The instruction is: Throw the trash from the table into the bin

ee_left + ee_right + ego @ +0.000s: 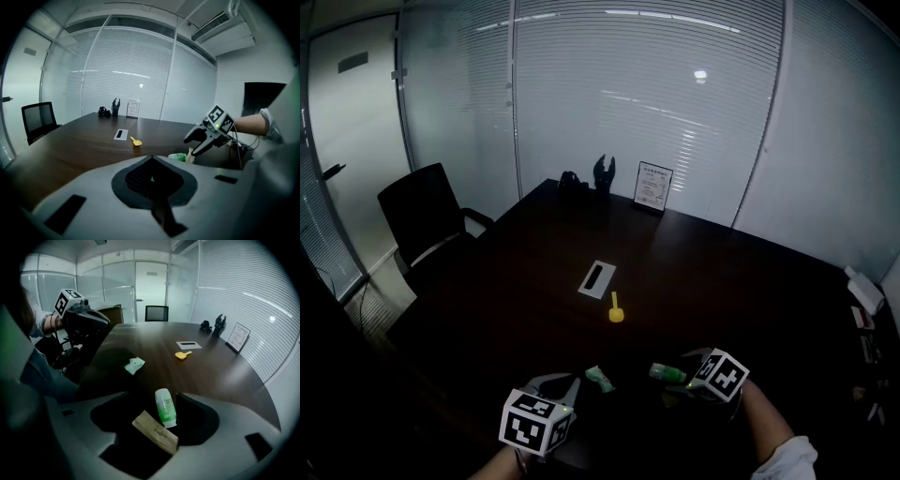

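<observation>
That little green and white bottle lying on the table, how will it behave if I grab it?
The bottle lies on its side and looks round, so a sideways nudge would probably roll it. Small and plastic-looking, it is likely light and stiff. The tan packet beside it may get dragged along.

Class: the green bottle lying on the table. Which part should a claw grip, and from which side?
Probably the middle of the bottle, across its narrow width, from above: it lies flat, lengthwise inside the open right claw, a tan packet beside it.
</observation>
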Demonstrator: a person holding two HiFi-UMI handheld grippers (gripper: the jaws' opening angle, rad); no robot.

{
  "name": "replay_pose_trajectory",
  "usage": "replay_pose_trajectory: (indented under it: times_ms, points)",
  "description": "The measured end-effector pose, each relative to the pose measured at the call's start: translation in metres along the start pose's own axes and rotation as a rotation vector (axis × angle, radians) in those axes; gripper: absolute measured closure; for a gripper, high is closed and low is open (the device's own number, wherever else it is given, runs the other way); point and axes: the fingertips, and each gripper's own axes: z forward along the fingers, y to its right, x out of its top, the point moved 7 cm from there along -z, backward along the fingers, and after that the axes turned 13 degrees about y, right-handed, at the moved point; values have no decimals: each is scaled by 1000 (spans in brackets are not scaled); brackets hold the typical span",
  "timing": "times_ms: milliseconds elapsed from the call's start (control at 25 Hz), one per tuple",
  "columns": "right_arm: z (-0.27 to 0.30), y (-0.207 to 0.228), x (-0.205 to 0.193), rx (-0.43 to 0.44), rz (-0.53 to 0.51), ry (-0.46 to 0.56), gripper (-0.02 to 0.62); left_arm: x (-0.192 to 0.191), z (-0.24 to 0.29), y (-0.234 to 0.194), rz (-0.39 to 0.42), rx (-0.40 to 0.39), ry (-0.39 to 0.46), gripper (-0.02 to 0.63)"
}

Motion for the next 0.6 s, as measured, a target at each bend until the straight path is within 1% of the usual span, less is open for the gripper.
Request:
replay_pose_trajectory:
  times_ms: [160, 240, 320, 480, 600]
  points:
    - [40, 23, -14, 69, -39, -124, 298, -16, 10, -3, -26, 26, -12, 607]
    - [61, 26, -25, 116, -68, -198, 298, -25, 12, -9, -44, 45, -22, 607]
    - [76, 27, -34, 154, -66, -254, 298, -30, 11, -14, -54, 62, -28, 607]
    - [94, 31, -40, 184, -80, -294, 298, -36, 7, -19, -63, 84, -23, 607]
    - [102, 34, -47, 202, -55, -330, 298, -43, 6, -21, -71, 90, -33, 607]
